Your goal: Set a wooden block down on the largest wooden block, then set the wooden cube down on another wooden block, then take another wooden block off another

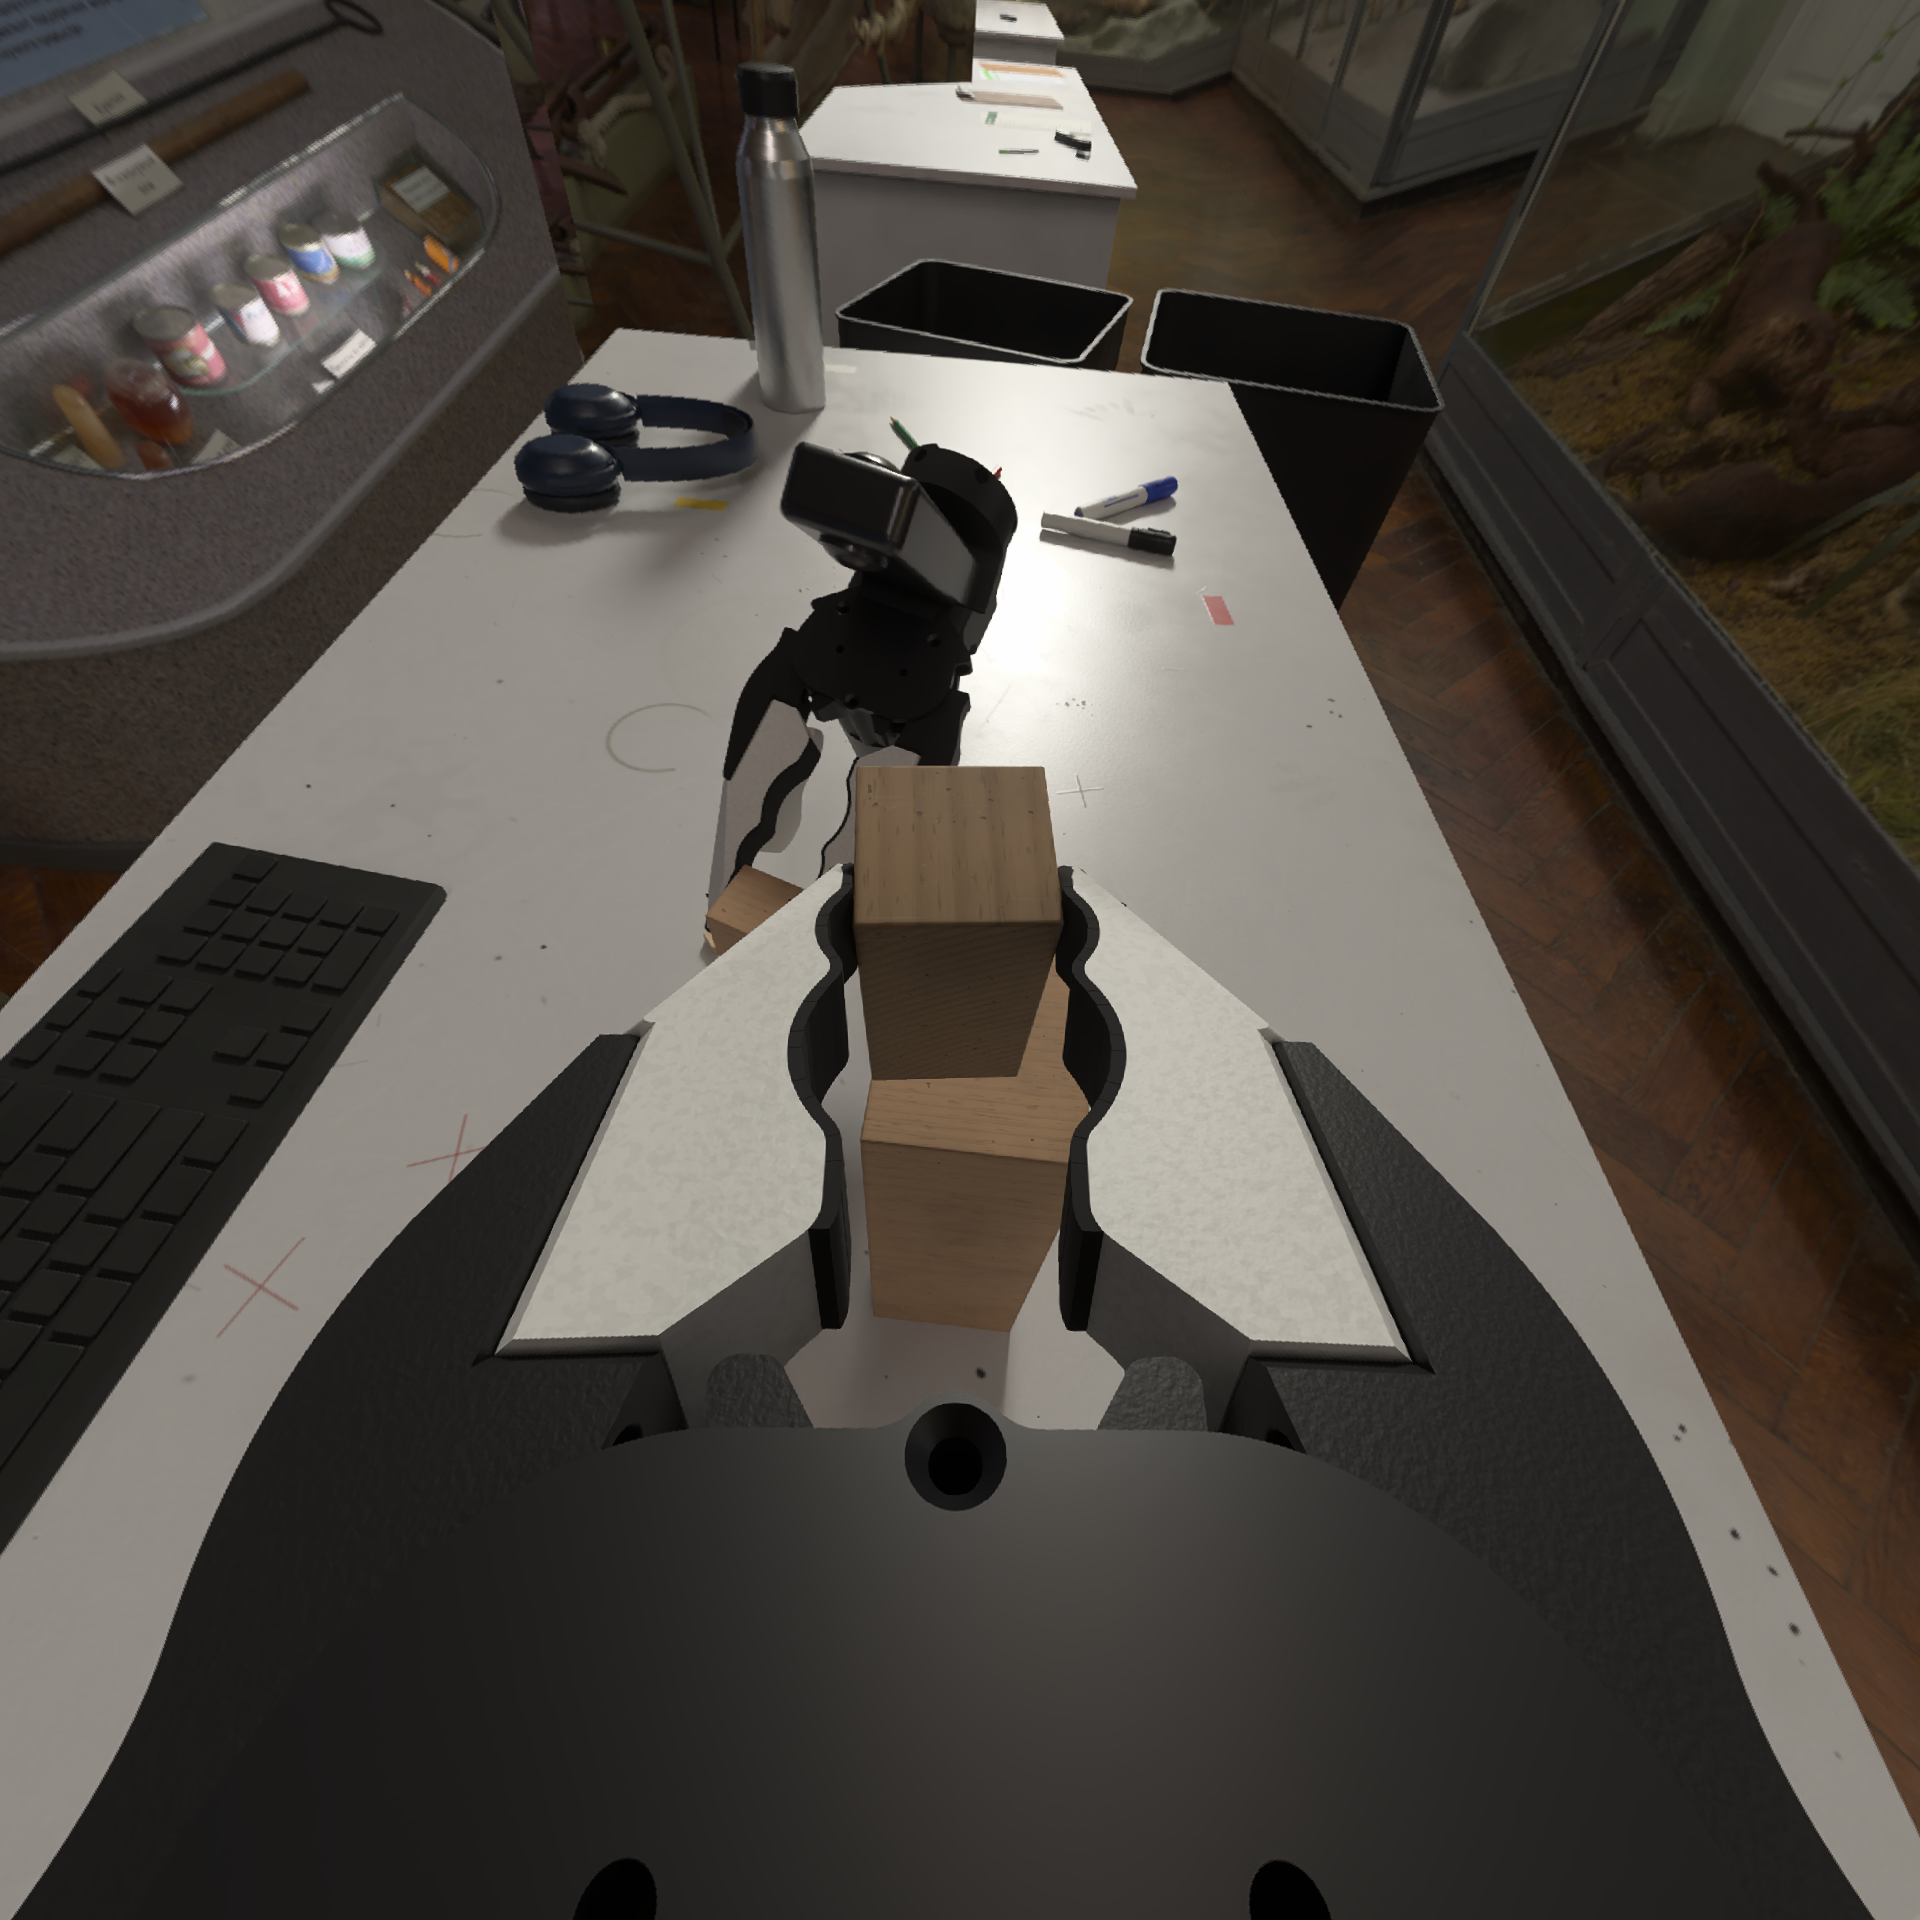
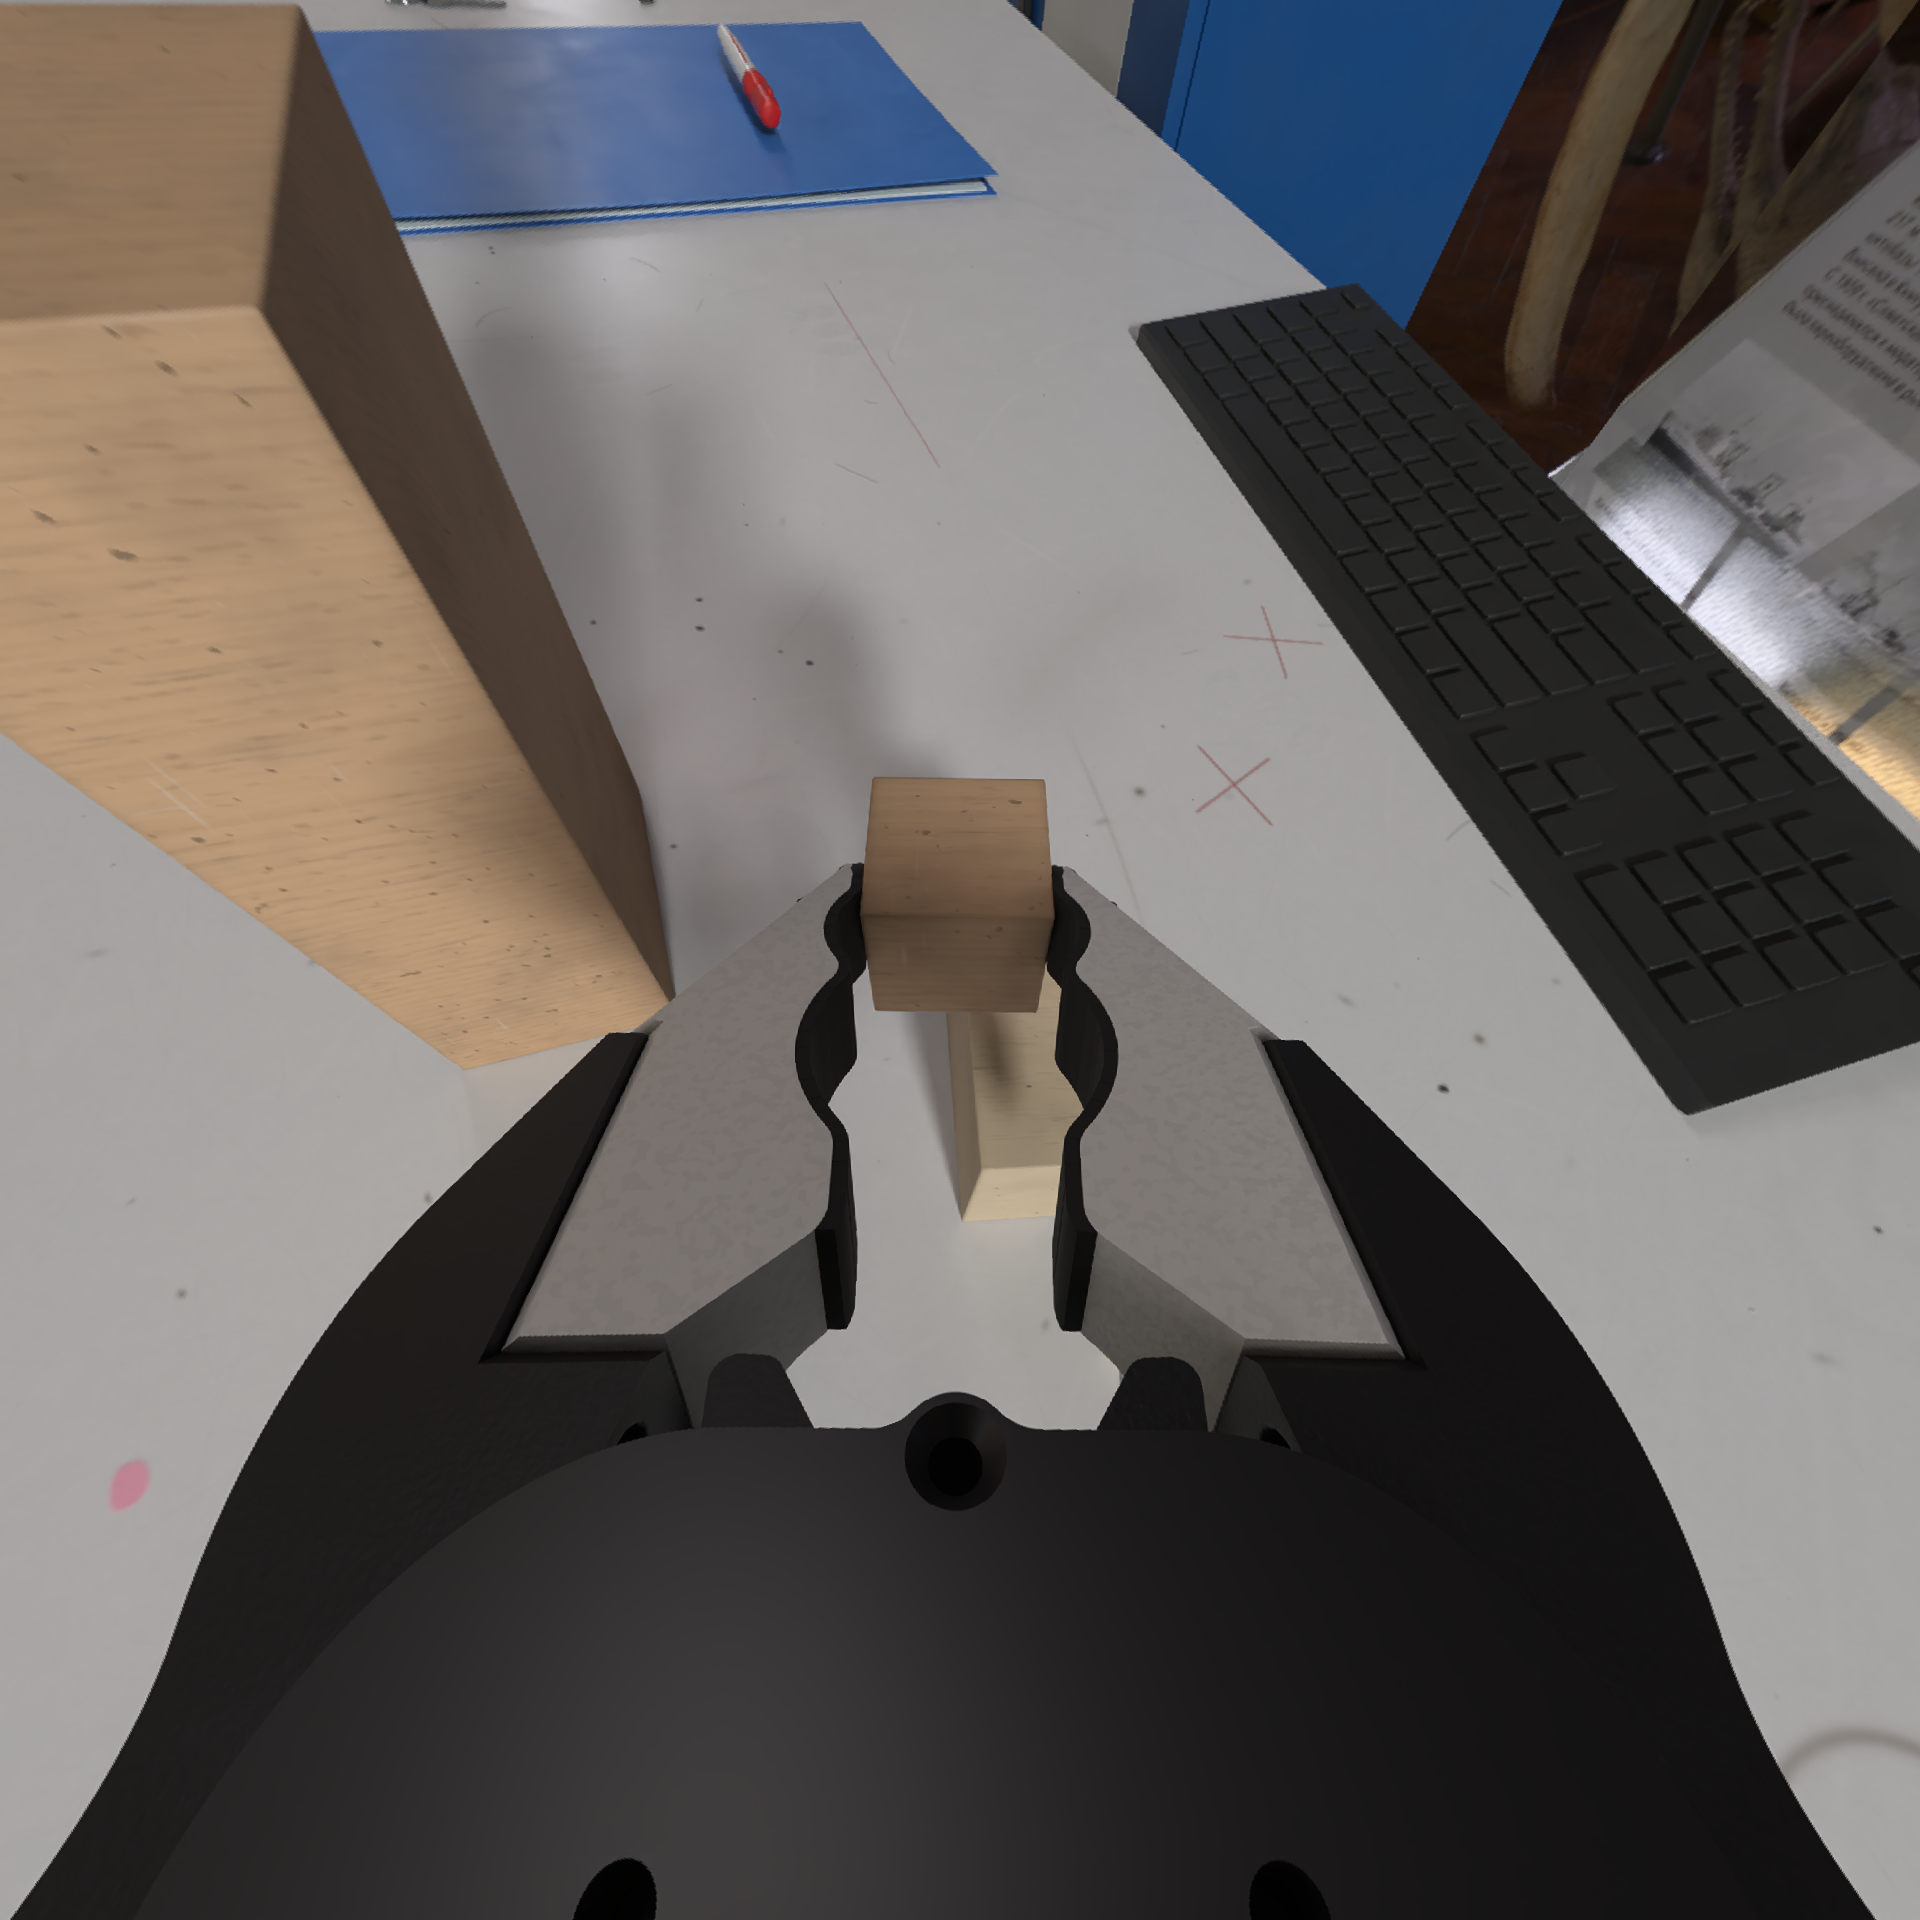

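Nearest in the left wrist view, the left claw (image 1: 956, 894) is clenched on an upright block (image 1: 951, 935), pinched at the fingertips. Directly under it a lower block (image 1: 956, 1216) stands on the counter (image 1: 1195, 935), off to the side of the keyboard (image 1: 156, 1091). Whether the two blocks are touching cannot be told, so the grip is best not let go until contact is certain and the edges are squared.

A little farther along, just as close to the keyboard, the right claw (image 2: 956, 904) is clamped on the cube (image 2: 956, 883), which is held clear of the counter. Below it, shifted slightly toward the keyboard, a slim block (image 2: 1003, 1143) lies flat.

This looks like the cube's placing step. The landing face is narrow, so the cube should be nudged toward the keyboard until it is centred, kept level, lowered slowly, and released only once it is seated. A straight upward retreat is advised.

On the side away from the keyboard a big block (image 2: 260, 623) looms. Whether it belongs to the left claw's stack cannot be told, but it should not be brushed.
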You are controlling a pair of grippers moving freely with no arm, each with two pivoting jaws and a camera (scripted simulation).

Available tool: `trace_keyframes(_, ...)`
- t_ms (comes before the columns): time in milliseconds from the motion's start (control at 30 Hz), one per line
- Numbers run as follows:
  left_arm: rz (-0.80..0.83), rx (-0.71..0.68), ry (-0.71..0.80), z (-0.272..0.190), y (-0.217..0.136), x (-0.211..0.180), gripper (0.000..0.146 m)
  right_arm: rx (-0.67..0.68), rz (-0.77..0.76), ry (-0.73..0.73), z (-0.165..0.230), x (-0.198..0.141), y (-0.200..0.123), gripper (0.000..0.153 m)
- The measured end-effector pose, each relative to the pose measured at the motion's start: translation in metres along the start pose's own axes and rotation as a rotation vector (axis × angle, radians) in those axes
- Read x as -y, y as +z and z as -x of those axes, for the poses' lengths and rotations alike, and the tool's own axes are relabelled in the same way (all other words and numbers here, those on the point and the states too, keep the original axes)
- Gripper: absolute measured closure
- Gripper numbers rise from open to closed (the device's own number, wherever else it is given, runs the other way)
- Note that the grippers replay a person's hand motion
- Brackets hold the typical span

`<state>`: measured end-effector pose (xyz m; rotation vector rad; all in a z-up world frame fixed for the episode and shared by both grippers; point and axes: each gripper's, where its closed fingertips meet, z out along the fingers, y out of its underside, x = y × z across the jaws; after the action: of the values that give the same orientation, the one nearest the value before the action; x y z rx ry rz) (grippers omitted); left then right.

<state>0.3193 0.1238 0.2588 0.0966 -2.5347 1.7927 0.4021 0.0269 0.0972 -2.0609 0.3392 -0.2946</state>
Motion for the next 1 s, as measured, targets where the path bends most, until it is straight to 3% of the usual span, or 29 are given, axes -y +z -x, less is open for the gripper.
trace_keyframes(400,0.095,-0.063,0.008,-0.009,0.031,-0.013,0.108,0.046,-0.046,0.054,-0.014,-0.022,0.004,0.118)
trace_keyframes(1000,0.141,-0.105,-0.036,-0.012,0.040,-0.022,0.108,0.099,-0.096,0.020,-0.015,-0.026,0.006,0.118)
